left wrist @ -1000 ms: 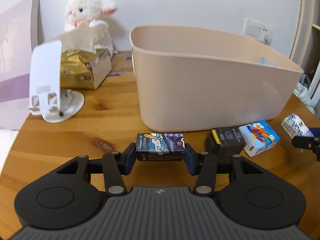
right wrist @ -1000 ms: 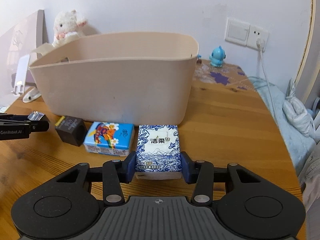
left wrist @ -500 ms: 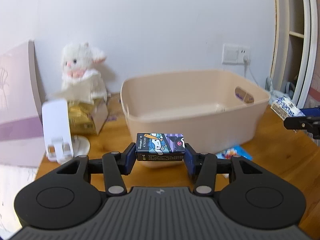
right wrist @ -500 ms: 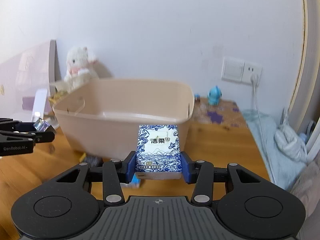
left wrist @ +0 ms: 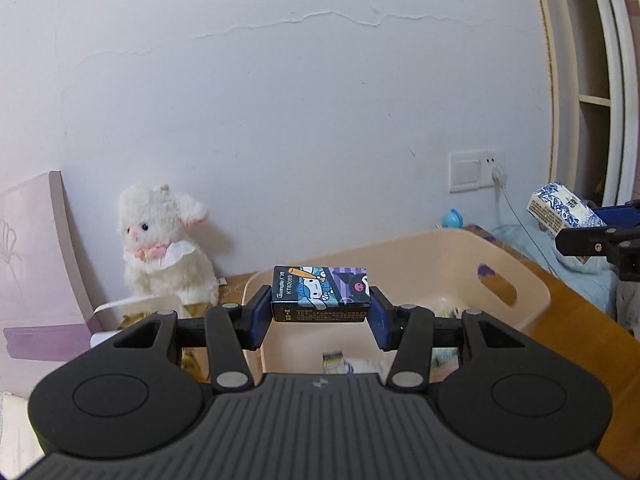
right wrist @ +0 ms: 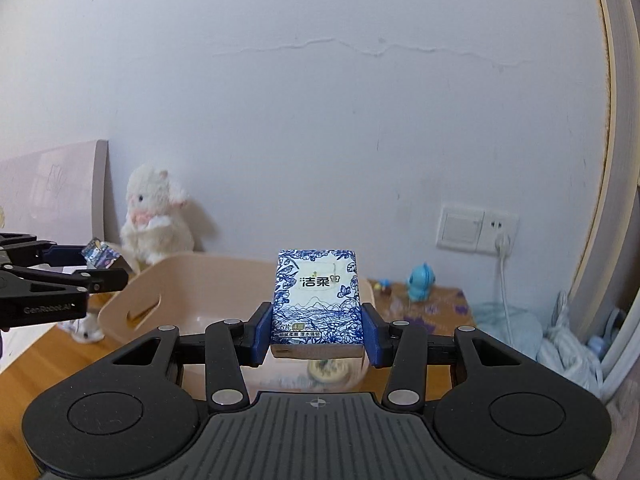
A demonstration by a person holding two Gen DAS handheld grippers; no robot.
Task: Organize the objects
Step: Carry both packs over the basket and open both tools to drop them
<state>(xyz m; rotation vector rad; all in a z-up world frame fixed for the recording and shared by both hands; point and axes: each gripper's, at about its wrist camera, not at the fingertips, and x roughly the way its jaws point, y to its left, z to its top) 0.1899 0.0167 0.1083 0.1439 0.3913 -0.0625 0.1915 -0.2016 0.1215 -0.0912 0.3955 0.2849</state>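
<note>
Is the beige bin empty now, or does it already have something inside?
Not empty. Through the left claw, small items lie on the floor of the beige bin; blur hides what they are.

- The left gripper (left wrist: 320, 312) is held up in the air, and a small cartoon box (left wrist: 320, 294) is squeezed between its blue fingers (left wrist: 256, 318).
- The right gripper (right wrist: 318, 328) is held up too, and a tissue pack (right wrist: 316, 304) is pinched tight.

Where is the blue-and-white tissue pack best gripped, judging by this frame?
Across its two long side edges, coming from the short printed end, as the right gripper does: the tissue pack is a flat rectangle, so its narrow width fits between the fingers with its broad face up.
</note>
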